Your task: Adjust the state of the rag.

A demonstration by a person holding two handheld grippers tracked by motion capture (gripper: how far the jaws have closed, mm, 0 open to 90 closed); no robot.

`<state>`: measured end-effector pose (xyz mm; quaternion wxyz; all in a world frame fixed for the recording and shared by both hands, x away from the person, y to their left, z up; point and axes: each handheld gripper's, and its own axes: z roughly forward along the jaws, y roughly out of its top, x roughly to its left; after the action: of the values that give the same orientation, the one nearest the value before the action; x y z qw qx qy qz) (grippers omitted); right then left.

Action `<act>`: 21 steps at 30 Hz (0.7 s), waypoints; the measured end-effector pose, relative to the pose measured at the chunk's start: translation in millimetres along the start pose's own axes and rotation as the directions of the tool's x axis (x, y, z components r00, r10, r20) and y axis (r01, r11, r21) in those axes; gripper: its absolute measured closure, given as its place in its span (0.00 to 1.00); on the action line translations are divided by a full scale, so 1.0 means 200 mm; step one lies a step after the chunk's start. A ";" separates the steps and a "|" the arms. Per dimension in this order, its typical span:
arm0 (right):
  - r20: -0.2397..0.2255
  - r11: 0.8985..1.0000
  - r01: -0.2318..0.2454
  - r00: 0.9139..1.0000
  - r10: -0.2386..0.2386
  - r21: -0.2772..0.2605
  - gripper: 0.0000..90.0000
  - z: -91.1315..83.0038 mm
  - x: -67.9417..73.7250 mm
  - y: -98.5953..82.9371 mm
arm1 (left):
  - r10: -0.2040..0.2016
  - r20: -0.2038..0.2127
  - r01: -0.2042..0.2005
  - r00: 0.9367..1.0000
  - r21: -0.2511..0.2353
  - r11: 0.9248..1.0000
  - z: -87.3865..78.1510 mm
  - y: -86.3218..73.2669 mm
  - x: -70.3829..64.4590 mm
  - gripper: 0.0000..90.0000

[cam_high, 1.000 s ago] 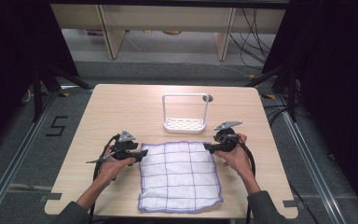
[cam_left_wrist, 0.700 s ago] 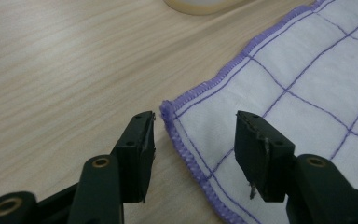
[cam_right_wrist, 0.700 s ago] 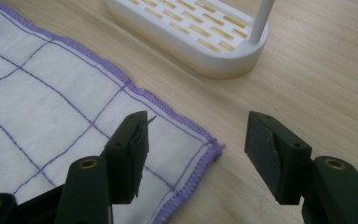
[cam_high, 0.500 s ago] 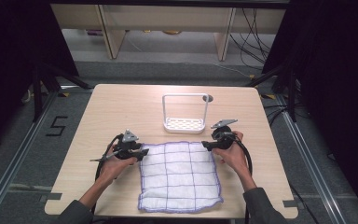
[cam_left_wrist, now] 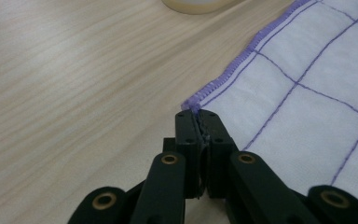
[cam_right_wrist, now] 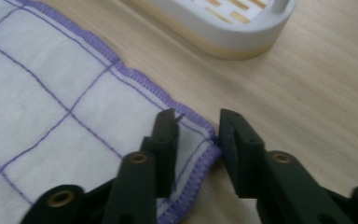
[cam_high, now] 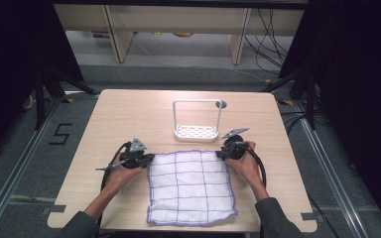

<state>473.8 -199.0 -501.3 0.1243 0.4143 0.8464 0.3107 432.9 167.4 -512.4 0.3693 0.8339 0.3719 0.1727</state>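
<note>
Surroundings: a pale wooden worktop [cam_high: 129, 114] stood on a grey floor, with dark curtains at both sides and shelving beyond its far edge.
Cloth: the white cloth [cam_high: 191, 186] with purple grid lines and purple hem lay flat near the worktop's near edge, about midway between its left and right edges.
Rack: a white rack [cam_high: 197, 130] with a slotted base and a hoop handle stood just past the cloth's far edge, near the worktop's centre.
Your left claw: you held the left claw [cam_high: 148, 158] at the cloth's far left corner; in the left gripper view [cam_left_wrist: 200, 133] its jaws were pressed together with the hem's corner pinched between them.
Your right claw: you held the right claw [cam_high: 222, 154] at the cloth's far right corner; in the right gripper view [cam_right_wrist: 196, 133] its jaws stood apart, straddling the corner of the hem, one jaw over the cloth and the other at its edge.
Your hands: both forearms came in from the worktop's near edge, one on each side of the cloth.
</note>
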 end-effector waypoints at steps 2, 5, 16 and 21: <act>-0.018 1.000 -0.002 1.000 0.002 0.021 0.89 -0.01 0.01 0.00 | -0.008 -0.003 0.008 1.000 0.002 1.000 0.01 0.00 0.00 0.97; -0.017 0.999 0.023 1.000 -0.023 0.022 0.95 -0.02 0.02 0.00 | 0.012 -0.008 -0.012 1.000 0.006 1.000 0.02 0.00 0.00 0.98; -0.013 0.993 0.046 0.999 -0.048 -0.108 0.96 -0.12 0.02 0.05 | -0.006 -0.017 0.005 1.000 -0.073 0.997 -0.01 0.08 0.03 0.98; -0.040 0.988 0.042 0.998 -0.048 -0.150 0.96 -0.18 -0.01 0.08 | -0.005 -0.015 0.003 1.000 -0.105 0.994 -0.04 0.16 0.07 0.98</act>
<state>467.7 -207.9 -462.5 0.1435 0.3778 0.8325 0.3790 453.2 167.2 -482.2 0.4100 0.8113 0.3669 0.1978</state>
